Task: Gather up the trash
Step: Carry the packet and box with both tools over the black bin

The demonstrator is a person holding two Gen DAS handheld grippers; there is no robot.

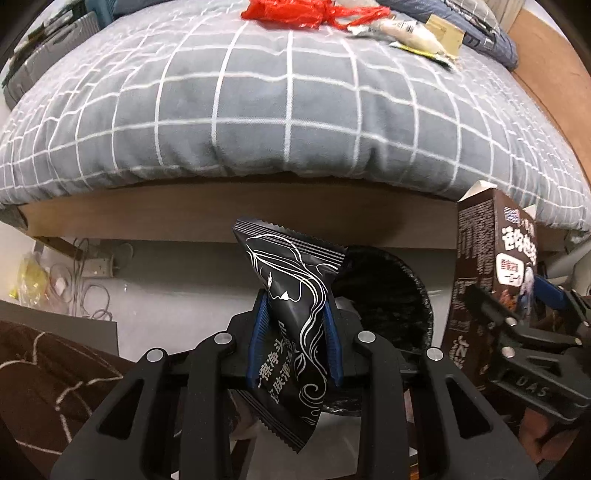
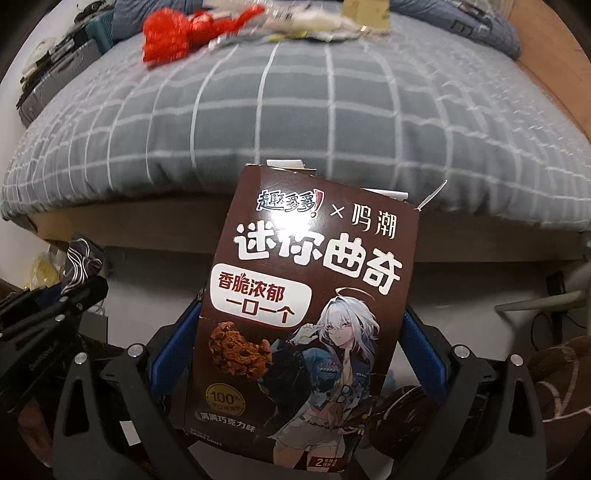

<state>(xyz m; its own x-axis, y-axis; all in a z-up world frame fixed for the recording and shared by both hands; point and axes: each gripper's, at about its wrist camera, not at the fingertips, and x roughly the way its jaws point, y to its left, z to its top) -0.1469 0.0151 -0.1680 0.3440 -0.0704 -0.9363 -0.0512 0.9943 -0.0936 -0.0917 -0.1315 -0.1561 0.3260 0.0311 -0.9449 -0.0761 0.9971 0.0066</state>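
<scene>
Left wrist view: we are gripping a black wipe packet (image 1: 291,314) with the left tool (image 1: 293,332). Its blue pads (image 1: 258,332) are pressing on both sides of the packet, so the jaws are standing narrowly apart. The packet is hanging over a black-lined bin (image 1: 399,295) on the floor beside the bed (image 1: 258,110). At the right edge, the right tool (image 1: 517,314) is holding a brown cookie box (image 1: 480,266). A red bag (image 1: 295,13) and a white wrapper (image 1: 410,35) are lying on the bed.

Right wrist view: we are clamping the cookie box (image 2: 306,314) with the right tool (image 2: 299,354), its blue pads (image 2: 173,350) standing wide apart against the box edges. The box is standing upright in front of the bed (image 2: 332,110).
</scene>
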